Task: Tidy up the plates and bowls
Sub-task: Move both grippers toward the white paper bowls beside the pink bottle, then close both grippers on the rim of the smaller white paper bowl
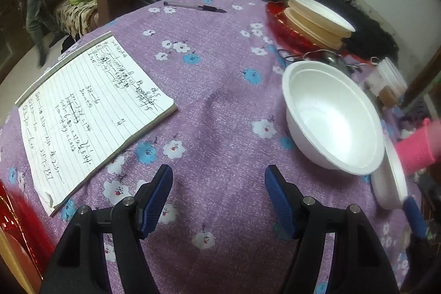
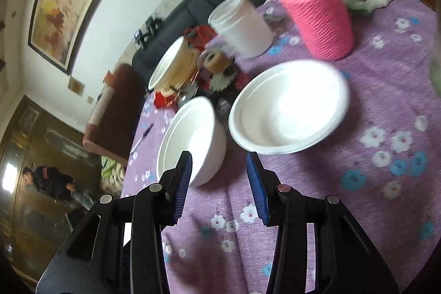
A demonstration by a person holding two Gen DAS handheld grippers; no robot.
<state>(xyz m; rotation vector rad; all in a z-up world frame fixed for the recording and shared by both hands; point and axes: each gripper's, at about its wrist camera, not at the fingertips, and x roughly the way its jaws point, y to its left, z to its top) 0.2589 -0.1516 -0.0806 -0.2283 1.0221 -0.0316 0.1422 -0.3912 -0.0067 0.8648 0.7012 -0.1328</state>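
Note:
A white foam bowl (image 1: 333, 120) stands on the purple flowered tablecloth, to the right of my left gripper (image 1: 219, 175), which is open and empty over bare cloth. The same bowl shows in the right wrist view (image 2: 193, 139), just beyond my right gripper (image 2: 219, 160), which is open and empty. A white foam plate (image 2: 286, 109) lies right of the bowl; its edge shows in the left view (image 1: 394, 175). A stack of tan and white bowls (image 1: 317, 18) sits on a red tray (image 1: 278, 18) at the far side, also in the right view (image 2: 171, 68).
An open notebook (image 1: 91, 112) lies at the left and a pen (image 1: 195, 7) beyond it. A pink knitted-sleeve bottle (image 2: 314, 10), a white plastic jar (image 2: 242, 24) and a tape roll (image 2: 215, 59) stand behind the plate. A red object (image 1: 16, 222) is at the near left.

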